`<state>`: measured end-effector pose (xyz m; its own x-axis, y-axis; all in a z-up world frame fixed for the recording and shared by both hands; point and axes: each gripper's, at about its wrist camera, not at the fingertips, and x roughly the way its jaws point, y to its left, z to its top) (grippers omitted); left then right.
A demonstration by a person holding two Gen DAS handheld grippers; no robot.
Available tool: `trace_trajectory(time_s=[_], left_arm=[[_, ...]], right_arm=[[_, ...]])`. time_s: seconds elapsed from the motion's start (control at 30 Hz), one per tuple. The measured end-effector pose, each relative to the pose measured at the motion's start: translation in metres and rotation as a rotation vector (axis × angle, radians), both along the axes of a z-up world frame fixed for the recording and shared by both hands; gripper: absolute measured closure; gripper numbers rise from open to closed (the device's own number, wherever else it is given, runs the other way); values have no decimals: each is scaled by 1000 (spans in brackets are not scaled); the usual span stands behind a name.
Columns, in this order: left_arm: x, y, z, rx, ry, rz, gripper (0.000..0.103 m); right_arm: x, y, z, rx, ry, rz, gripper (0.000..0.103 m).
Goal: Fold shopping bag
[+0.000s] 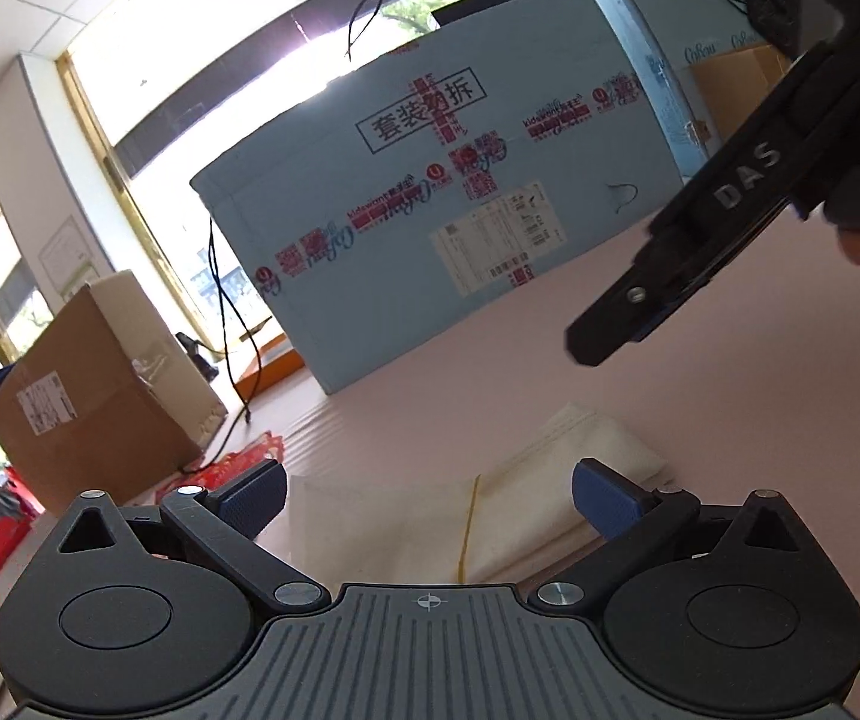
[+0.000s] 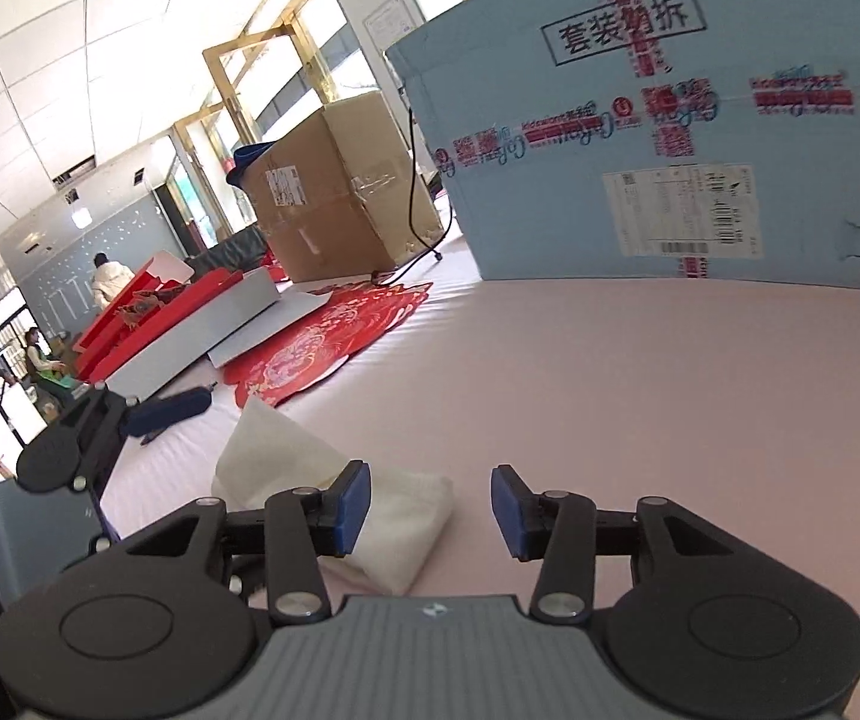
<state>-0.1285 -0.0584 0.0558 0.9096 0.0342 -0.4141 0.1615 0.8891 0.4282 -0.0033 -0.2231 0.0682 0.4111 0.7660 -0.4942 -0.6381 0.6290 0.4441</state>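
The white shopping bag (image 1: 508, 498) lies folded into a small flat bundle on the pink table, with a thin yellow seam showing. My left gripper (image 1: 430, 498) is open and empty, hovering just above and behind the bag. The right gripper shows in the left wrist view (image 1: 628, 324) at upper right, raised above the table. In the right wrist view the bag (image 2: 304, 468) lies at lower left, partly behind the left fingertip (image 2: 352, 507). My right gripper (image 2: 430, 510) is open and empty, beside the bag's right edge.
A large light-blue carton (image 2: 670, 150) stands at the back of the pink table (image 2: 610, 390). A brown cardboard box (image 2: 328, 192), red printed sheets (image 2: 322, 342) and a grey tray lie at the left. Black cables hang near the carton (image 1: 232, 300).
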Motion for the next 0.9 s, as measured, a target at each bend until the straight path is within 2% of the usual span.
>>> trace_trajectory(time_s=[0.1, 0.17, 0.23, 0.33, 0.43, 0.53, 0.63, 0.7, 0.73, 0.8, 0.9], left_arm=[[1, 12, -2, -63, 17, -3, 3], [4, 22, -3, -108, 31, -4, 3], [9, 34, -6, -161, 60, 0, 3], [18, 51, -8, -267, 121, 2, 8], [17, 50, -9, -329, 183, -70, 8], [3, 32, -7, -258, 140, -111, 7], [-17, 5, -1, -73, 37, -136, 7], [-25, -11, -1, 42, 30, -172, 7], [-26, -15, -2, 76, 38, -182, 7], [-24, -21, -7, 118, 73, -198, 7], [-14, -22, -11, 114, 76, -165, 7]], right_arm=[[19, 28, -16, -11, 61, 42, 51], [18, 38, -27, -32, 91, 75, 52], [4, 39, -26, -77, 8, 105, 68], [-17, 40, -22, -168, -86, 152, 76], [-47, 28, -15, -217, -126, 166, 79], [-70, 11, -9, -248, -115, 143, 80], [-93, -7, 0, -272, -108, 116, 79], [-100, -13, 5, -267, -128, 107, 77], [-102, -15, 8, -263, -152, 93, 74], [-100, -15, 8, -244, -181, 84, 72], [-103, -11, -3, -236, -200, 109, 81]])
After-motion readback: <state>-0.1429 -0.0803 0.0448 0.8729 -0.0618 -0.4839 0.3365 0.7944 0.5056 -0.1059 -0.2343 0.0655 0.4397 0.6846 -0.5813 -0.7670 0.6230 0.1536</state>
